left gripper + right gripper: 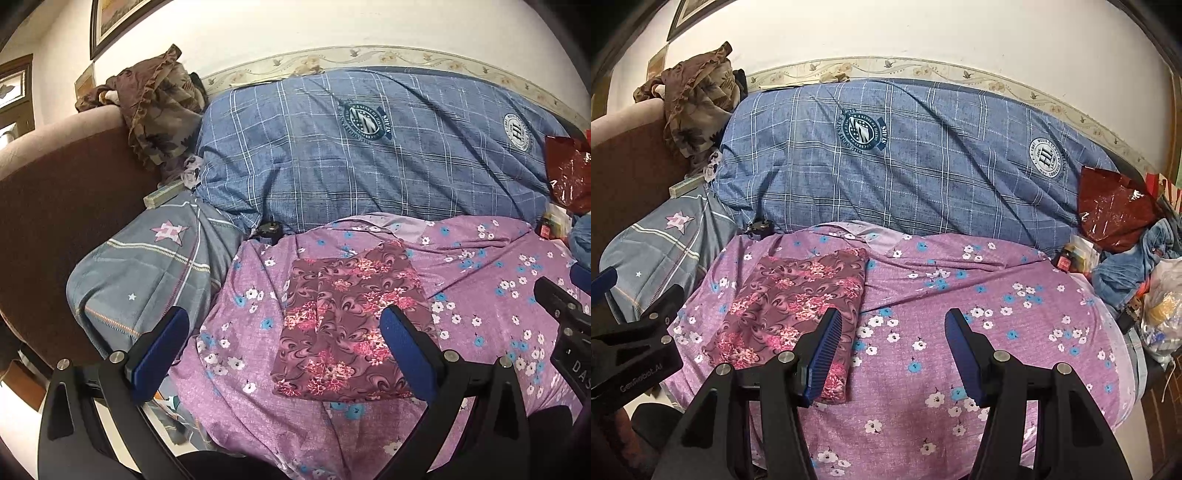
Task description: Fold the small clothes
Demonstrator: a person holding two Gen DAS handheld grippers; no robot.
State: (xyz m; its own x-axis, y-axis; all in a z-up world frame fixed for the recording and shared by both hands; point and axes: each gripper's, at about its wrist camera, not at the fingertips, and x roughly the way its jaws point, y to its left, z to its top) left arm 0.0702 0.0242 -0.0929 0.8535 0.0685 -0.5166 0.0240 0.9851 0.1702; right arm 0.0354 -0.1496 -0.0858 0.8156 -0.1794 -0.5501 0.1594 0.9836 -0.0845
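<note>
Folded maroon floral cloth (347, 325) lies flat on purple flowered bedsheet (498, 258), w/ blue plaid duvet (351, 166) behind it. Left gripper (284, 325) hangs above cloth, jaws spread wide, holding nothing. Right gripper (892, 332) is just right of cloth, also wide apart & empty, over bare sheet.

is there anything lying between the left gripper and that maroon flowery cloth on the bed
Nothing visible does. The left gripper is open and above the cloth, which lies flat on the purple sheet. Only bare sheet borders it.
</note>
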